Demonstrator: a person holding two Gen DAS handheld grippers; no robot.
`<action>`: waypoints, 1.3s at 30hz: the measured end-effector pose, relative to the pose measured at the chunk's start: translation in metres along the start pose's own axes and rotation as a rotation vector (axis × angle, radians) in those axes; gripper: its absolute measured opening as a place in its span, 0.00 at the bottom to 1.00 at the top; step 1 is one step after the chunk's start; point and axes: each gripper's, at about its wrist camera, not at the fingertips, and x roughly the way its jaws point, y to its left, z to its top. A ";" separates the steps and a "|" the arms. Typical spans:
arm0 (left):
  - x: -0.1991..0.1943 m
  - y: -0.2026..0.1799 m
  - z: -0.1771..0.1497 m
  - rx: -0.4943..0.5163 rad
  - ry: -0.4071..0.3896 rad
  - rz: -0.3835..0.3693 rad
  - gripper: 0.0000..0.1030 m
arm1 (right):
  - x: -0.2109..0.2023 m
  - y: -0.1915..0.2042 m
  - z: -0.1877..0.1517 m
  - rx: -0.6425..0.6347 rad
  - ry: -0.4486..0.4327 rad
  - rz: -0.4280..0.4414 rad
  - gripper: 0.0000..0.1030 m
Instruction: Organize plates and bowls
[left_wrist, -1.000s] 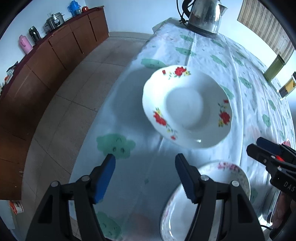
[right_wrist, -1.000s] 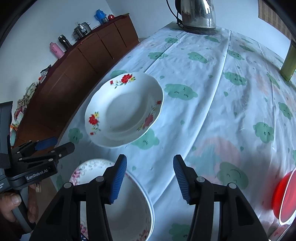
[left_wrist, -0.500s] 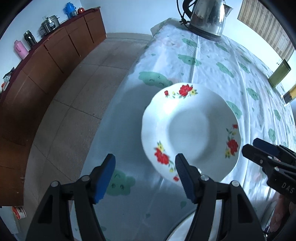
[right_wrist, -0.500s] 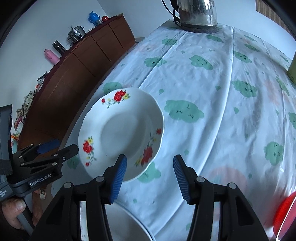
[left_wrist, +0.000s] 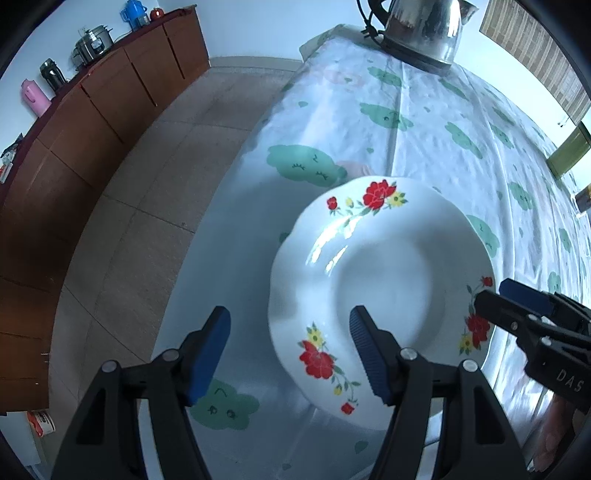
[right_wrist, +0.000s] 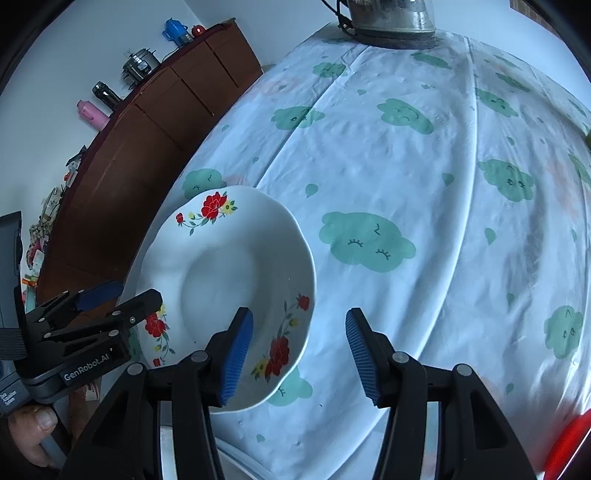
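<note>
White floral plate (left_wrist: 384, 295) is sitting on the bench (left_wrist: 461, 147), near the bench's left edge, upright, rim scalloped, red and yellow flowers printed on the rim. Bench is wearing a pale cloth with green cloud faces.

Left gripper (left_wrist: 290, 350) is pointing steeply down over the plate's left edge. Jaws are standing spread, nothing between them but cloth and plate rim below; its right blue pad is showing over the plate's inner slope, left pad over bare cloth. Cannot tell if any pad is touching the plate.

Right gripper (right_wrist: 299, 354) is also pointing down, jaws spread, gripping nothing. Its left pad is showing over the plate's right rim by the red flower, right pad over bare cloth. Contact with the plate cannot be told.

Each gripper is showing in the other's view: the right one at the plate's right rim in the left wrist view, the left one at the plate's left rim in the right wrist view, a thumb (right_wrist: 40, 421) showing under it.

A second white dish rim (right_wrist: 166, 454) is peeking in at the bottom edge of the right wrist view, mostly hidden behind the gripper. Steel kettle (left_wrist: 421, 33) is standing at the far end of the bench. A red thing (right_wrist: 569, 443) is showing at the lower right edge, too cut off to name. Wooden cabinet (left_wrist: 92, 122) is running along the wall to the left, bottles and a pot on top.
</note>
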 end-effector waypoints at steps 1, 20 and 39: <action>0.000 -0.001 0.001 0.001 0.000 -0.004 0.66 | 0.002 0.000 0.001 0.000 0.002 0.000 0.53; 0.013 -0.010 0.005 0.033 0.030 -0.022 0.41 | 0.019 0.006 0.006 -0.009 0.030 -0.010 0.27; 0.016 -0.011 0.003 0.053 0.025 0.064 0.25 | 0.022 0.006 0.007 -0.027 0.044 -0.020 0.22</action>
